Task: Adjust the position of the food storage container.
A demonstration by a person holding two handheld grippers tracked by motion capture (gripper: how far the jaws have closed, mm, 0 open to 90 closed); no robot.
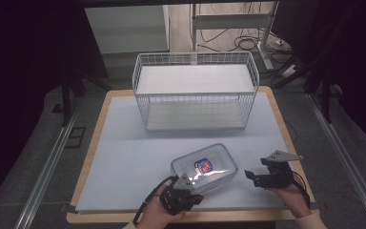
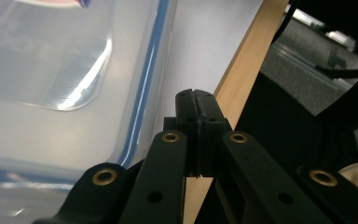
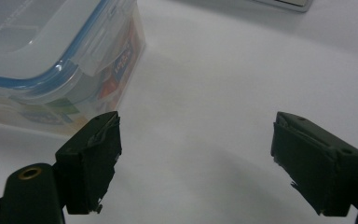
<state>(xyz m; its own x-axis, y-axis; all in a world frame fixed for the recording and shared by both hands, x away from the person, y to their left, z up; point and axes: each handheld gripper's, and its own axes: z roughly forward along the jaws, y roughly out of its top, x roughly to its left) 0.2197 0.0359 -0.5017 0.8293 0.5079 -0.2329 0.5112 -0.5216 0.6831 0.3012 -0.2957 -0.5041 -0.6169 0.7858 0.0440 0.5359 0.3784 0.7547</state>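
A clear plastic container (image 1: 204, 168) with a blue-sealed lid and a red and blue label lies on the near middle of the table. In the left gripper view its lid (image 2: 51, 56) takes up the left side. My left gripper (image 1: 193, 187) is at the container's near corner. Its jaws (image 2: 196, 100) are pressed together with nothing between them, just beside the lid's edge. My right gripper (image 1: 256, 170) hovers to the right of the container and points at it. It stands open (image 3: 205, 158) over bare table, with the container's latched end (image 3: 93, 51) ahead on the left.
A white wire basket (image 1: 195, 90) stands at the back middle of the table. The table has a pale top (image 1: 124, 152) with a wooden rim (image 2: 242, 70). Beyond the far edge, cables lie on the floor (image 1: 248, 43).
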